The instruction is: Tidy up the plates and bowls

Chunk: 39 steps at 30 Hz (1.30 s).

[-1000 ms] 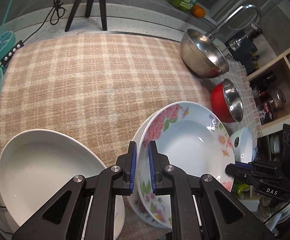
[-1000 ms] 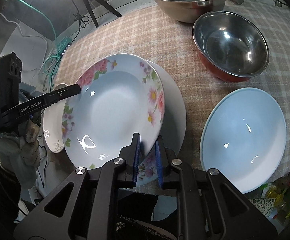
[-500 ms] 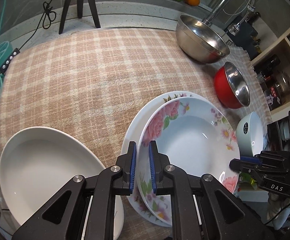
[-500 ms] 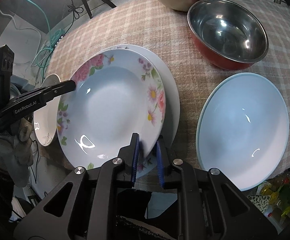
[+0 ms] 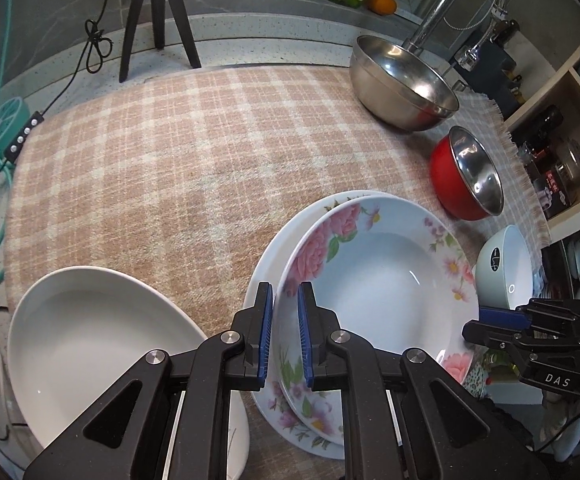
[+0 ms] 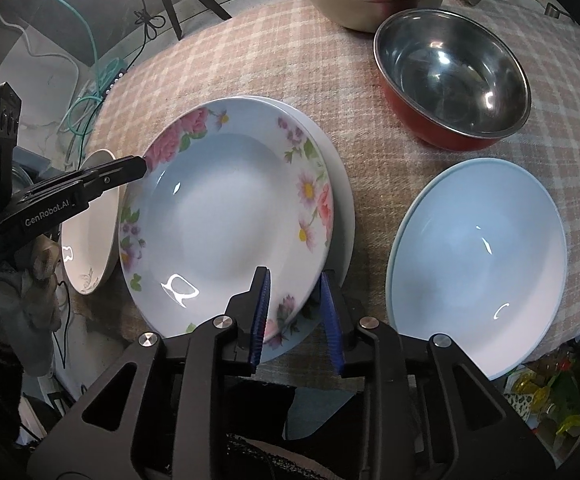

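Right view alone shows right tool (image 6: 295,312) opening (floral plate (image 6: 226,216) between).

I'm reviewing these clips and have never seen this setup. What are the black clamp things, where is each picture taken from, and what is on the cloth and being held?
A person holds two hand-held grippers, each with a camera looking along its fingers. In the left view, the left hand-held gripper is shut on the rim of the floral plate, which sits on a second plate. In the right view, the right hand-held gripper is opening, with the plate's rim between its jaws. On the checked cloth also sit a white dish, a red bowl, a steel bowl and a pale blue plate.
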### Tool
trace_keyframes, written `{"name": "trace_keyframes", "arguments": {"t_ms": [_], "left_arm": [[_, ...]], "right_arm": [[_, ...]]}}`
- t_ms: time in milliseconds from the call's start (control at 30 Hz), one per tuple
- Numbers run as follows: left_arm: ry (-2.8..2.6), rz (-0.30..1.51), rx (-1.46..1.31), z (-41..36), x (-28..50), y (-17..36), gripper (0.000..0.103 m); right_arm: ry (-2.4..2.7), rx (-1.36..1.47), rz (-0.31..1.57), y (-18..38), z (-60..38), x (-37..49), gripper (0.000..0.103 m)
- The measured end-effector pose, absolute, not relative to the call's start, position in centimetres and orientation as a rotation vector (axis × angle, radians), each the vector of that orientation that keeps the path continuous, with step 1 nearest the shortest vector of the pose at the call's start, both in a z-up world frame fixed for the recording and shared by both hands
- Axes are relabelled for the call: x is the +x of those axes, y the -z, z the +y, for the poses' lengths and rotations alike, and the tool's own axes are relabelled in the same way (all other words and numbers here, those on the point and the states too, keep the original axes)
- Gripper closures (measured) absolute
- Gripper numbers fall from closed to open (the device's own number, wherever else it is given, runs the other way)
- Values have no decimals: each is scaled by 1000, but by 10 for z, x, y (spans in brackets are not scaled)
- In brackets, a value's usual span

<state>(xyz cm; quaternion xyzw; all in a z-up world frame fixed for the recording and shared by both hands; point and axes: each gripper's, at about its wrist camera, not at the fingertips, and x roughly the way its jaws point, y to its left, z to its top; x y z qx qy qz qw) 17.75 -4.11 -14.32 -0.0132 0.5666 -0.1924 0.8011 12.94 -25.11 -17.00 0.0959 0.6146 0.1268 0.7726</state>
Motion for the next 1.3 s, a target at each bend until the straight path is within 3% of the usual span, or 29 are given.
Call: {"name": "trace_keyframes", "arguments": {"t_ms": [667, 800, 867, 1300], "left_arm": [[267, 1093, -258, 7, 149, 111, 91], [181, 1081, -306, 29, 135, 111, 90], [126, 1080, -328, 41, 127, 113, 79], [-140, 1084, -455, 104, 74, 131, 79]], "right_arm": [[-514, 80, 1193, 112, -175, 162, 66], [-584, 30, 1185, 111, -147, 173, 62], [-619, 16, 1190, 113, -135, 181, 62], [-736, -40, 1256, 131, -72, 219, 60]]}}
